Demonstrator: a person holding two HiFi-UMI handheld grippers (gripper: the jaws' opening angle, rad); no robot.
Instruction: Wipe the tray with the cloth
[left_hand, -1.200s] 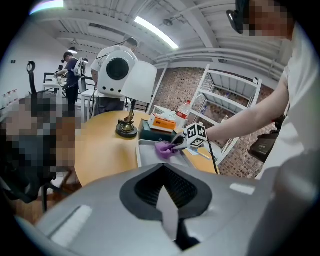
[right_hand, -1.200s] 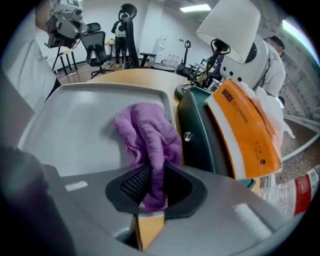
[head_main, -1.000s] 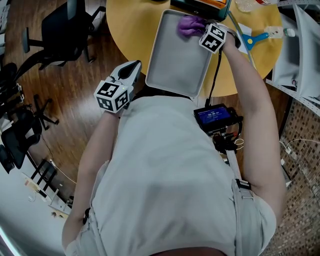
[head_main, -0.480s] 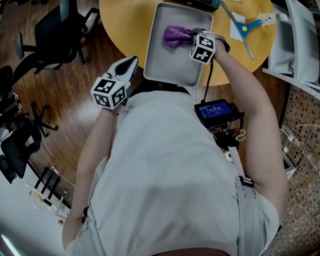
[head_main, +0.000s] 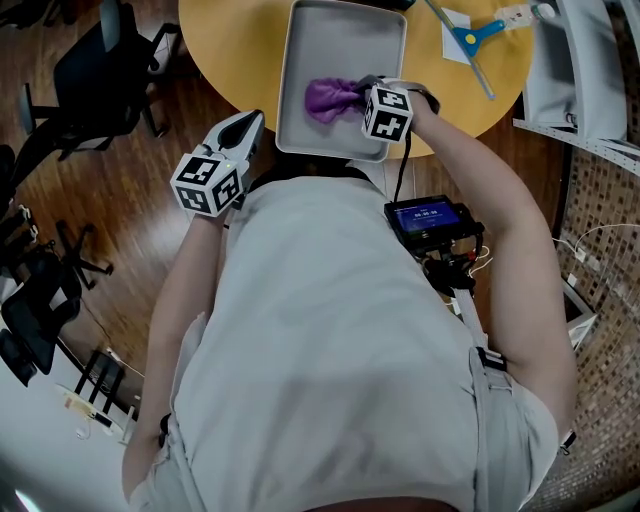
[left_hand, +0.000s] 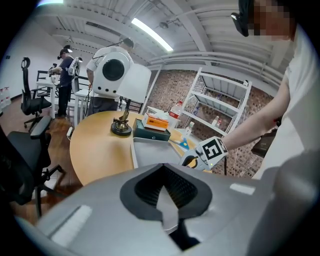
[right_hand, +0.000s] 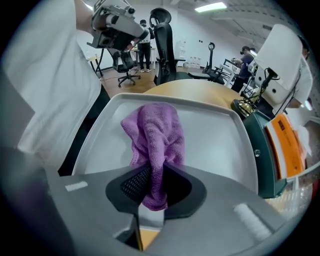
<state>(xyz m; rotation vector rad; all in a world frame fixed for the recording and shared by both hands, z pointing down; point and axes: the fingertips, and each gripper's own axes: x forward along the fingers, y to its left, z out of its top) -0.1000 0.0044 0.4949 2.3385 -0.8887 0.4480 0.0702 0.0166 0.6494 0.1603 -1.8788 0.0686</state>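
Head view, clock bearings taken from the tray's centre.

1. Round yellow wooden table (head_main: 230, 45): carries the tray. A blue-handled tool (head_main: 470, 35) lies on it at 2 o'clock, apart from the tray.
2. Shallow grey rectangular tray (head_main: 340, 35): flat on the table, its near short edge close to the table's rim. A dark green box (right_hand: 260, 145) stands against one side, as seen in the right gripper view.
3. Left gripper (head_main: 250, 125): at 8 o'clock, off the table and over the wood floor, clear of the tray. Jaws are together with nothing between them.
4. Right gripper (head_main: 358, 97): reaches in from 4 o'clock. Jaws are partly closed and clamp a fold of the cloth.
5. Crumpled purple towelling cloth (head_main: 330, 97): inside the tray at 6 o'clock, resting on the tray floor. One end is pinched between the right jaws; the remainder spreads away from them across the tray.
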